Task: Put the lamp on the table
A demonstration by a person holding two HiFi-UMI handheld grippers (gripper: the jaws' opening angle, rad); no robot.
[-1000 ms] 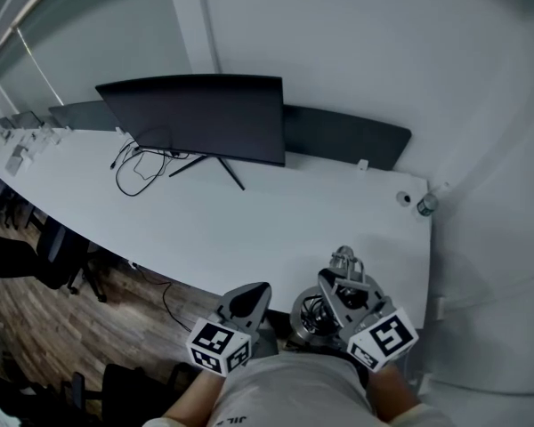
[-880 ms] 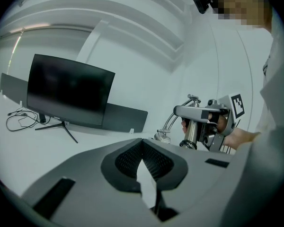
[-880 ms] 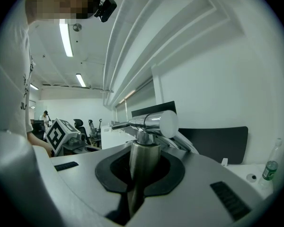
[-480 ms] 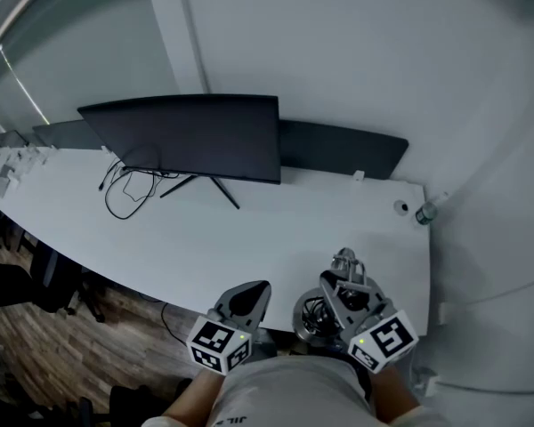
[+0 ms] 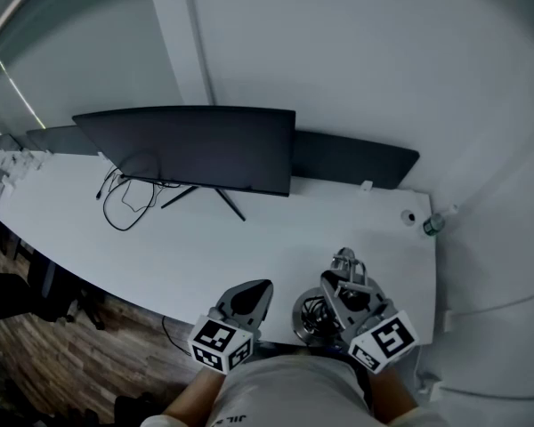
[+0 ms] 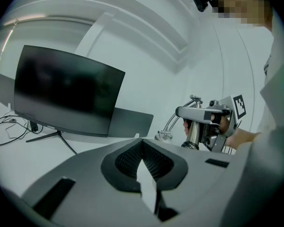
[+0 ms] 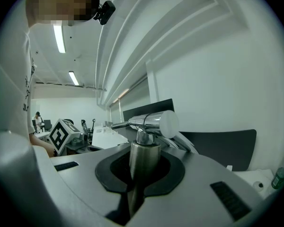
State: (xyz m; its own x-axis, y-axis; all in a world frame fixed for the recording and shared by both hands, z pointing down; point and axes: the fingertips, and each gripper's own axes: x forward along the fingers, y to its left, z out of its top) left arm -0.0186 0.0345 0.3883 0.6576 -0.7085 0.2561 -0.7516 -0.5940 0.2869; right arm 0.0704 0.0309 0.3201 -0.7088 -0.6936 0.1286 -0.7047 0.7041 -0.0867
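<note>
We face a white wall (image 5: 338, 52) with the long white tabletop (image 5: 276, 238) run up against it. Its right end stops just short of a side wall. Its left end curves away past dark office chairs (image 5: 18, 287) on a wood floor (image 5: 44, 363).

A curved black monitor (image 5: 196, 145) stands along the far edge, left of the middle. A second dark screen (image 5: 356, 158) sits behind it, nearer the far right corner. Between the monitor's stand and the near edge lies a broad bare stretch of tabletop, widest toward the right end.

Loose black cables (image 5: 125, 207) loop beside the stand, toward the left. At the far right corner stands a small bottle (image 5: 433, 224), its contents too small to make out. A little round fitting (image 5: 408, 218) lies just beside it.

The chrome lamp (image 5: 310, 314) is at the near edge toward the right end, close against our body. We cannot tell whether its round base touches the tabletop. The right gripper (image 5: 334, 285) has its jaws clamped on the lamp's upright metal stem. The left gripper (image 5: 258, 287) hangs just left of the lamp, its jaws together at the tips with nothing between them.
</note>
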